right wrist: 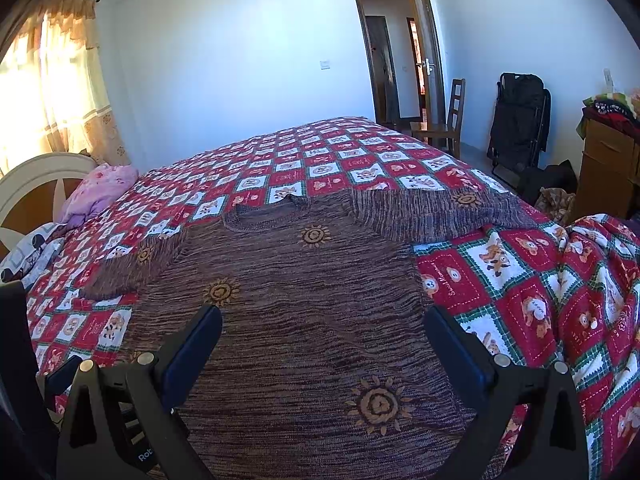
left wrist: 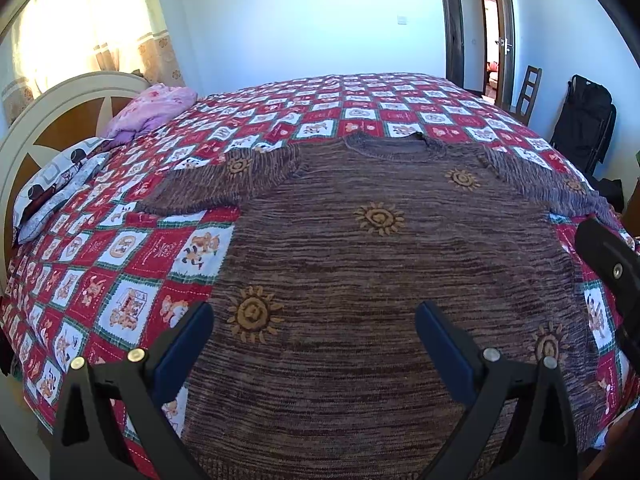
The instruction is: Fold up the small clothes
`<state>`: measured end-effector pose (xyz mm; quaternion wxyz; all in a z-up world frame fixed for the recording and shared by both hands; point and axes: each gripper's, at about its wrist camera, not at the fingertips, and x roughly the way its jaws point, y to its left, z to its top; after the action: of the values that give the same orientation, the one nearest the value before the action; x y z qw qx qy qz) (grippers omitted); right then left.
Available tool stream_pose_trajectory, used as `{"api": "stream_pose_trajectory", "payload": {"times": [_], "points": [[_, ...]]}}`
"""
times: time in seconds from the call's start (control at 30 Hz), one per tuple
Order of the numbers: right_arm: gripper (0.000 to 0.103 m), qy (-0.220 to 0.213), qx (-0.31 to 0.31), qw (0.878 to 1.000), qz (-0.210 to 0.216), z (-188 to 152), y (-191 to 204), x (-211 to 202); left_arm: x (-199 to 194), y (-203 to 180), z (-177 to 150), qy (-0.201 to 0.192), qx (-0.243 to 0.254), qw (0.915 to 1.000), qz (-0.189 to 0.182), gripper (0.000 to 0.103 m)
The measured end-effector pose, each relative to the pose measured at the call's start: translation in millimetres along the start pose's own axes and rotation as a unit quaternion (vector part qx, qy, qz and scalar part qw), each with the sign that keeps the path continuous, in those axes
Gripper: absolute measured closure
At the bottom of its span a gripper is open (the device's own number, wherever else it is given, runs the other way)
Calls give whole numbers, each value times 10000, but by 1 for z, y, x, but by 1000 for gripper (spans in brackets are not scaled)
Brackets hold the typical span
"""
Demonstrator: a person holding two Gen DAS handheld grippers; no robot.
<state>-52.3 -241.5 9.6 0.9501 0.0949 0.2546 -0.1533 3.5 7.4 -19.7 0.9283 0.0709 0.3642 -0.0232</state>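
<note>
A brown knitted sweater with orange sun motifs (left wrist: 384,280) lay flat near the front edge of the red-and-white patchwork bedspread (left wrist: 120,248). The left gripper (left wrist: 314,344) and right gripper (right wrist: 322,344) hovered over its hem, both spread wide, grasping nothing.

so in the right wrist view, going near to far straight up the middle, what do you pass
right gripper, open over the hem → brown sweater lying flat → its neckline → red checked bedspread → white wall
</note>
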Motion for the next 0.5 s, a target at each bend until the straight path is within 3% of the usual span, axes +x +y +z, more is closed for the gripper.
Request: {"api": "stream_pose_trajectory", "payload": {"times": [0.5], "points": [[1, 25, -36, 10000, -72, 0, -2, 1, -4, -2, 0, -95, -52, 9998, -194, 0]]}}
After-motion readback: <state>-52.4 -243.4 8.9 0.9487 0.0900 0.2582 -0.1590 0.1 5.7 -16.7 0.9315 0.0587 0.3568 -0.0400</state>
